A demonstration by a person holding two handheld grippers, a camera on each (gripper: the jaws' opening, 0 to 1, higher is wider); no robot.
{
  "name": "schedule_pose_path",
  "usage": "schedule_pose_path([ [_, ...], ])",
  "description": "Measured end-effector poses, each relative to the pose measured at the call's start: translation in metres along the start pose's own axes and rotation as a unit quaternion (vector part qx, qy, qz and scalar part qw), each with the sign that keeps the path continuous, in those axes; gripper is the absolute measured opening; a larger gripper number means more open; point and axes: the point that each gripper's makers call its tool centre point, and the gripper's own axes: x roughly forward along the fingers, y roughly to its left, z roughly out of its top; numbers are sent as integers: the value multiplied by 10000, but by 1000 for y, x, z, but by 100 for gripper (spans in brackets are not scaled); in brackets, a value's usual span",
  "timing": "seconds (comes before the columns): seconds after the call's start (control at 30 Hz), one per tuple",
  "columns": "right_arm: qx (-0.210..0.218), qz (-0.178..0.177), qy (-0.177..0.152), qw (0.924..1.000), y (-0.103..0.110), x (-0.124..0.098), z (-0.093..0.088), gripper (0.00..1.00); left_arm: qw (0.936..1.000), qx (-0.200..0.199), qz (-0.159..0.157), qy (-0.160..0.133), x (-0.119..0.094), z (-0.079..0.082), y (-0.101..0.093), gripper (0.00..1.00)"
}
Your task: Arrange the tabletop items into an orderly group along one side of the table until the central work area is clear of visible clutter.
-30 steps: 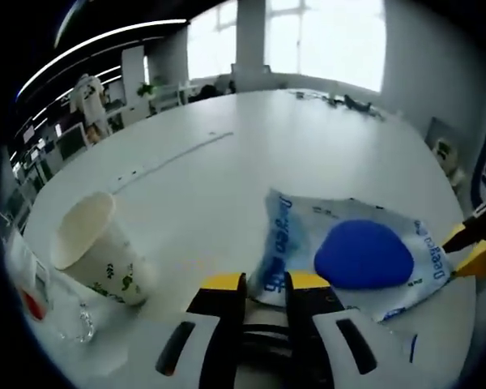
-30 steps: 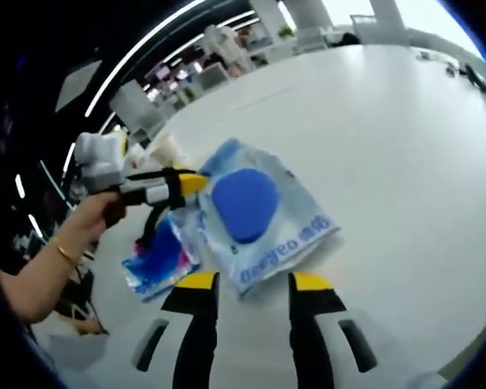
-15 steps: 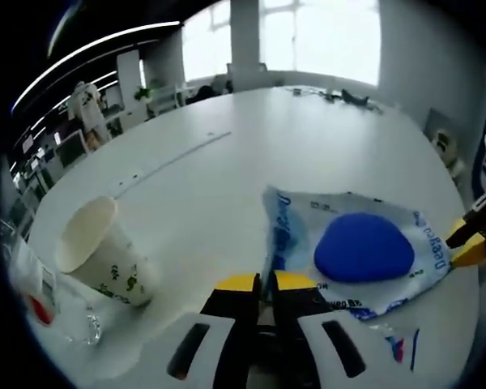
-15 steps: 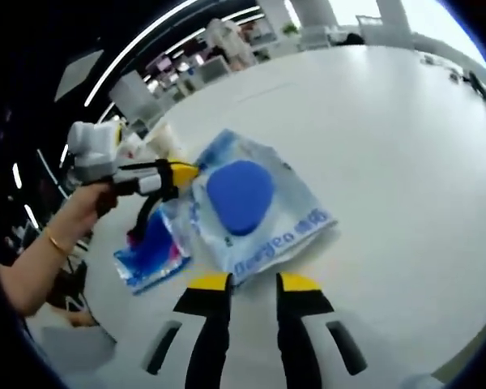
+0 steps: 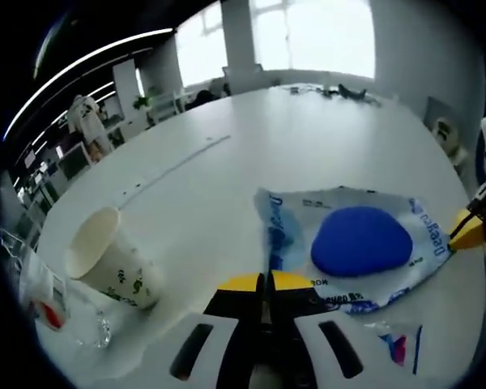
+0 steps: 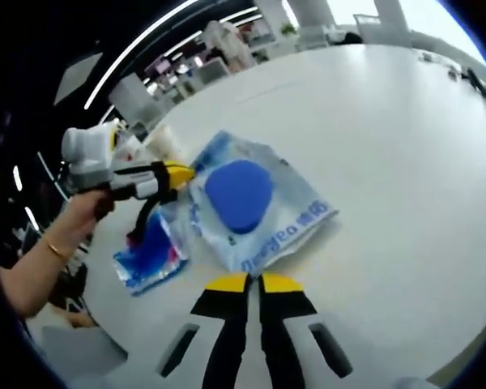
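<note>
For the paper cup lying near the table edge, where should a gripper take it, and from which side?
Grip the paper cup across its open rim, coming from the mouth side. It leans tilted with the mouth facing up and away, so one jaw could probably slip inside and pinch the thin wall; its tapered body looks likelier to slip.

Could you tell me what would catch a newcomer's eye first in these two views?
The clear plastic packet with a bright blue pad inside lies on the big white table, and both tongs have closed on its edges: the left tongs at one side, the right tongs at the opposite one. To the side lies a tipped paper cup with a green leaf print, and a smaller blue pouch sits just beside the packet.
</note>
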Motion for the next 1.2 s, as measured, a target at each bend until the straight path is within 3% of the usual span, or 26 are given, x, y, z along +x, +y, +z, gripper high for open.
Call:
schedule_pose_path([
  [0.2,-246,-26,-6,9997,-1,-1,2,0,10000,14,-16,-27,-2,2,-1,1],
  [0.5,-473,-189,-271,9983,-5,-6,15,0,9995,-271,34,-134,-6,6,2,1],
  [0.77,-681,-310,-561,9956,-5,-13,28,0,9994,-170,89,-305,-14,12,1,1],
  [0.87,-1206,-445,-491,9905,-5,-13,29,0,9992,-265,62,-279,-15,12,2,1],
  [1.2,-1060,-434,-838,9899,-9,-21,56,0,9985,-305,72,-447,-24,22,7,0],
])
